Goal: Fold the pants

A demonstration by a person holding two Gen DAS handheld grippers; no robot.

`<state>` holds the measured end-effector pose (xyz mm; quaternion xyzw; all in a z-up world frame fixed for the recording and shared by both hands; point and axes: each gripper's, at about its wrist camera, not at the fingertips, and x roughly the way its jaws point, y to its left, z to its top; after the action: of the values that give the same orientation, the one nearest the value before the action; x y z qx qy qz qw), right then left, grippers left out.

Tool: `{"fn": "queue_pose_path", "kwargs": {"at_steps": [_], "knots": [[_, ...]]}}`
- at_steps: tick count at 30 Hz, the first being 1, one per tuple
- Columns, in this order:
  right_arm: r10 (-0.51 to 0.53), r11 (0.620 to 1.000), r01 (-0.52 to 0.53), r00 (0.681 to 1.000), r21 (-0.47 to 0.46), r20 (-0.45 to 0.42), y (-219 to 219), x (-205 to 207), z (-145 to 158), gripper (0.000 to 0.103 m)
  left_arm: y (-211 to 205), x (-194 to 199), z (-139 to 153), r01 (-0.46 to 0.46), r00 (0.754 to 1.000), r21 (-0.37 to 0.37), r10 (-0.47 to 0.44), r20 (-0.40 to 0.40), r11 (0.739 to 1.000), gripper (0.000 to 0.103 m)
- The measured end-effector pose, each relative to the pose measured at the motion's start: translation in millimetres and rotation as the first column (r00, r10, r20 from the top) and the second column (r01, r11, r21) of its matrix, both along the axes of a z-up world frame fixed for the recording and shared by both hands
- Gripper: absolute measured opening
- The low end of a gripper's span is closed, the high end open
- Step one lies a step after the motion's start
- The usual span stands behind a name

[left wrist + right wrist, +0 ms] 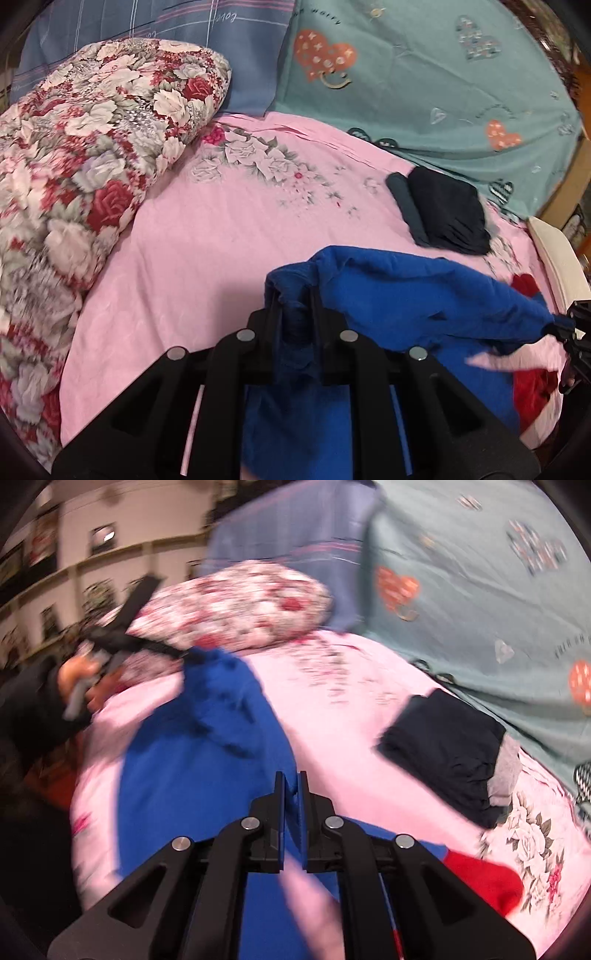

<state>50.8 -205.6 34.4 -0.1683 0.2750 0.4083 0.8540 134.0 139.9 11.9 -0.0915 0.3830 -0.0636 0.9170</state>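
The left gripper [293,295] is clamped tight on a bunched edge of the blue pants [406,295]; the right gripper [291,779] is likewise nipped shut on another edge of the cloth, which hangs stretched between them over the near edge of the pink bedsheet [203,240]; a folded dark garment [447,210] lies toward the far right corner (the right wrist view is blurred); a floral quilt [74,166] sits along the left edge.
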Motion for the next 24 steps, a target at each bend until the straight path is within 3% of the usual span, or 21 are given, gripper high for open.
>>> {"fn": "queue_pose_path", "kwargs": {"at_steps": [3, 6, 10, 11, 12, 14, 15, 17, 19, 24], "knots": [[0.08, 0.995, -0.084, 0.995, -0.062, -0.066, 16, -56, -31, 0.006, 3, -35, -20, 0.03, 0.999, 0.006, -0.029, -0.041, 1.0, 0.013], [0.124, 0.984, -0.141, 0.98, -0.106, -0.156, 32, -87, -71, 0.0, 11, -59, -50, 0.032, 0.994, 0.019, -0.03, -0.104, 0.999, 0.014], [0.068, 0.993, -0.086, 0.978, -0.083, -0.197, 35, -88, -89, 0.0, 19, -78, -76, 0.015, 0.99, 0.024, -0.012, -0.141, 1.0, 0.022], [0.046, 0.996, -0.06, 0.981, -0.069, -0.19, 34, -85, -86, 0.0, 20, -82, -76, 0.006, 0.99, 0.028, -0.002, -0.14, 1.0, 0.027], [0.034, 0.998, -0.045, 0.982, -0.055, -0.185, 33, -86, -82, 0.0, 20, -85, -74, -0.002, 0.991, 0.034, 0.007, -0.136, 0.999, 0.043], [0.015, 0.999, -0.02, 0.983, -0.025, -0.181, 29, -85, -73, 0.001, 20, -93, -66, -0.012, 0.994, 0.03, 0.015, -0.108, 0.999, 0.056], [0.002, 1.0, -0.007, 0.987, -0.029, -0.163, 29, -86, -70, 0.004, 20, -96, -60, -0.009, 0.995, 0.025, 0.012, -0.095, 1.0, 0.059], [-0.017, 0.998, 0.011, 0.995, -0.065, -0.098, 33, -92, -63, 0.029, 19, -101, -52, 0.0, 0.996, 0.0, 0.0, -0.085, 1.0, 0.063], [-0.019, 0.995, 0.014, 0.999, -0.095, -0.047, 37, -94, -60, 0.042, 14, -105, -47, 0.021, 0.996, -0.044, -0.025, -0.086, 0.999, 0.065], [0.034, 0.979, -0.029, 0.999, -0.201, 0.024, 58, -92, -63, 0.044, -15, -98, -51, 0.061, 0.991, -0.066, -0.069, -0.117, 0.996, 0.074]]}}
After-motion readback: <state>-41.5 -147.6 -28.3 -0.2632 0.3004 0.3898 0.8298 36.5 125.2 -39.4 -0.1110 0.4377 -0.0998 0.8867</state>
